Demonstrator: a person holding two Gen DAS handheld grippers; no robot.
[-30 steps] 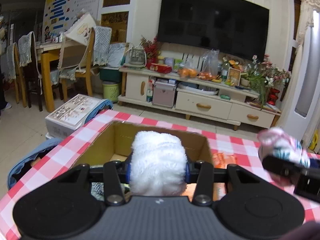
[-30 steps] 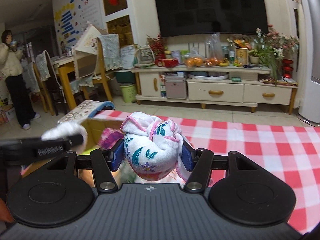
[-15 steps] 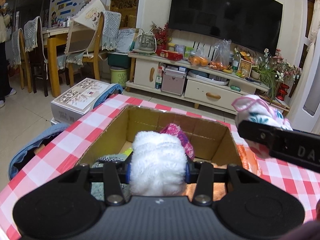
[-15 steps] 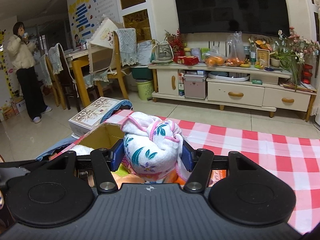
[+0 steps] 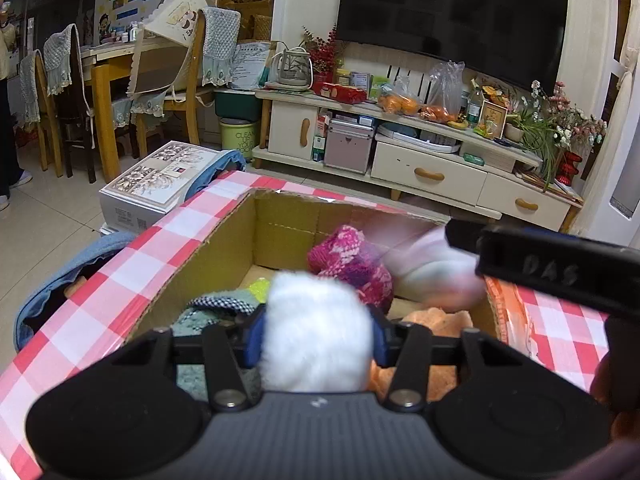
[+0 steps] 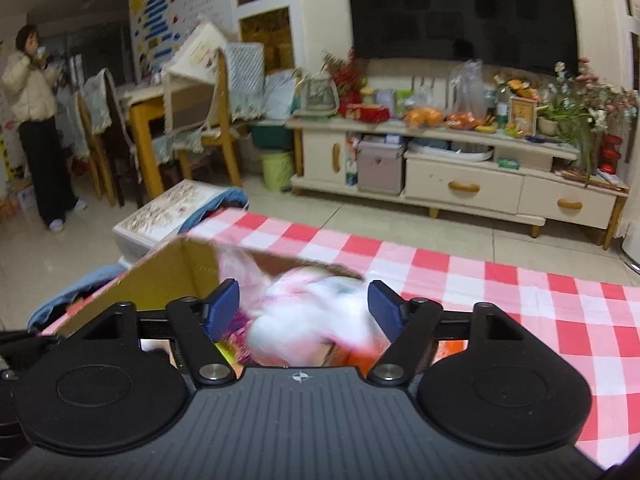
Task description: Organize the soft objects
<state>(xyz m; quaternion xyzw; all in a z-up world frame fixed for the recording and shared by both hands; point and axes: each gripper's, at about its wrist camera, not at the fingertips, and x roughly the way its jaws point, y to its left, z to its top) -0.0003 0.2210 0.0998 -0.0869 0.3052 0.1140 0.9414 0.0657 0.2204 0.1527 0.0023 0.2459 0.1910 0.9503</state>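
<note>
Right gripper (image 6: 303, 310): jaws just opened and spread wide; the flowered cloth bundle (image 6: 316, 320), blurred, apparently loose between them over the cardboard box (image 5: 224, 256). Left gripper (image 5: 316, 338): jaws just widened, pads appear touching the white fluffy roll (image 5: 316, 336) above the box

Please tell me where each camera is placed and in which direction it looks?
Left wrist: on the left gripper, facing the cardboard box; its fingers flank a white fluffy roll.
Right wrist: on the right gripper, facing the box; open fingers, blurred floral bundle between.
Shared: box, checked tablecloth, TV cabinet.
</note>
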